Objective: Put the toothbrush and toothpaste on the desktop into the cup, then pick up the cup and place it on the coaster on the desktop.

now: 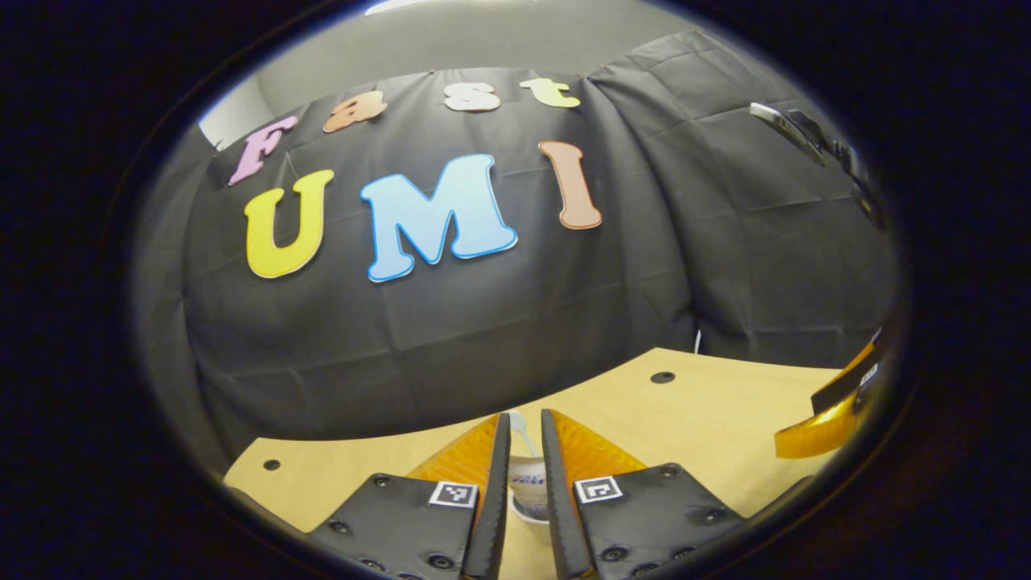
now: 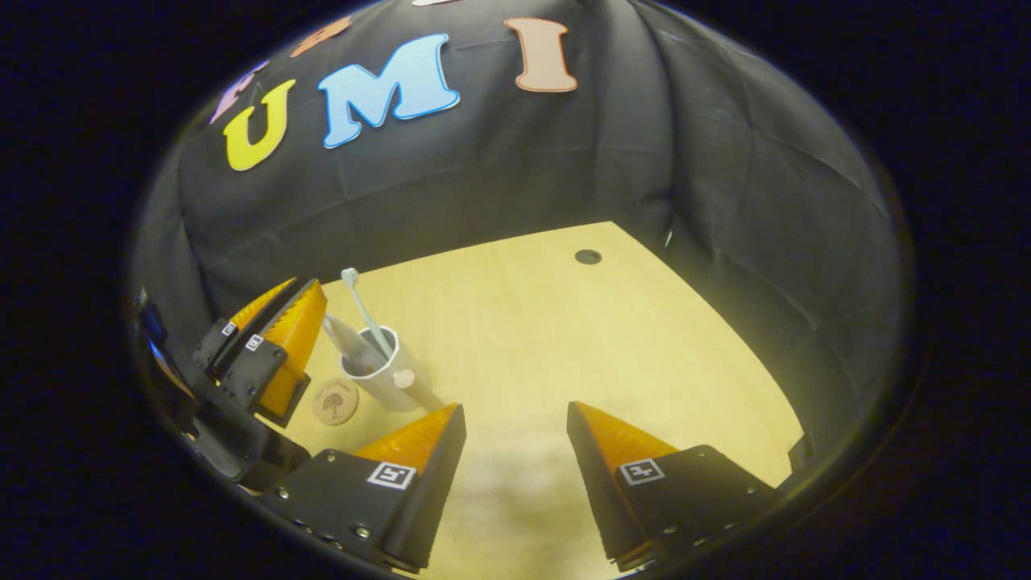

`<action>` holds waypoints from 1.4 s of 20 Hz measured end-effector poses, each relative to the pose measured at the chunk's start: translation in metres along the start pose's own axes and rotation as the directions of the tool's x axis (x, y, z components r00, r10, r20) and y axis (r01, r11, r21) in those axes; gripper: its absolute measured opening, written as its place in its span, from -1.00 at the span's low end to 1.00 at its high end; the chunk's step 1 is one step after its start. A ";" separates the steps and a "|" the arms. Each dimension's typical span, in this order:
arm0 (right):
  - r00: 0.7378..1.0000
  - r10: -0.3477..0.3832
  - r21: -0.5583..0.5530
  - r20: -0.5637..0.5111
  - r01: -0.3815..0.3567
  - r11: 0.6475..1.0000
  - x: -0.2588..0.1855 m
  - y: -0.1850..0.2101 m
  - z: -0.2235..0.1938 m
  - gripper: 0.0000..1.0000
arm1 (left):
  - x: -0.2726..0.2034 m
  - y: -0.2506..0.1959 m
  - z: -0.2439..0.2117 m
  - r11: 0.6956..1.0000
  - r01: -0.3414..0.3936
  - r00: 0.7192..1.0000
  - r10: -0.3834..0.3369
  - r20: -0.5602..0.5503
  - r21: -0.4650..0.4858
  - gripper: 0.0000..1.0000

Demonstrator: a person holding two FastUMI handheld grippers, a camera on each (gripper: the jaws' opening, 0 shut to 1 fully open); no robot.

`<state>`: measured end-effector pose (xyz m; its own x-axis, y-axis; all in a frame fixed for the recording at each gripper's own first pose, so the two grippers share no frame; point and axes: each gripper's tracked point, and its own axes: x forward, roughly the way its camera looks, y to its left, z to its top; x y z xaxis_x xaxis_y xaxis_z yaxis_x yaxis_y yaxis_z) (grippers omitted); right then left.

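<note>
Left tool point(image 1: 525, 483): narrowed on the toothpaste point(image 2: 342, 337) in the cup point(image 2: 387, 379). Right tool point(image 2: 515, 451): wide, idle. Next judged: release, then cup to coaster point(image 2: 335, 401).

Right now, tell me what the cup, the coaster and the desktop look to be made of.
Cup: probably plastic or glazed ceramic; white, smooth, evenly coloured wall. The look leaves it open.
Coaster: likely wood or cork; a flat tan disc, matte, with a dark printed motif.
Desktop: seemingly light wood or wood-look laminate; pale yellow, smooth, faint grain, soft sheen under the light.
</note>
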<state>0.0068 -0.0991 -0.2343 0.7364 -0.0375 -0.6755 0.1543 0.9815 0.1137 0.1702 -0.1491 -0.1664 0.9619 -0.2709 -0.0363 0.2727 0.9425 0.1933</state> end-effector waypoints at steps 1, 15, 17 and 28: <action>1.000 0.020 -0.017 -0.005 -0.020 1.000 0.001 0.002 0.001 0.53 | -0.006 0.005 0.003 1.000 -0.004 1.000 0.004 -0.007 -0.003 -0.40; 0.946 0.247 -0.324 -0.210 -0.305 0.896 0.023 0.034 -0.003 0.51 | -0.094 0.075 -0.028 0.979 -0.153 0.963 0.117 -0.241 -0.137 -0.12; 0.931 0.260 -0.378 -0.255 -0.343 0.860 0.031 0.042 -0.003 0.52 | -0.106 0.088 -0.036 0.971 -0.190 0.951 0.146 -0.272 -0.143 0.09; 0.863 0.243 -0.538 -0.442 -0.472 0.698 0.081 0.066 -0.021 0.44 | -0.162 0.129 -0.085 0.921 -0.366 0.861 0.281 -0.423 -0.134 0.55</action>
<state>0.0630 -0.0339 -0.2964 0.3824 0.2895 -0.8775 -0.5945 0.8041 0.0062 0.0510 0.0335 -0.2186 0.9128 0.1144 -0.3921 -0.0986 0.9933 0.0603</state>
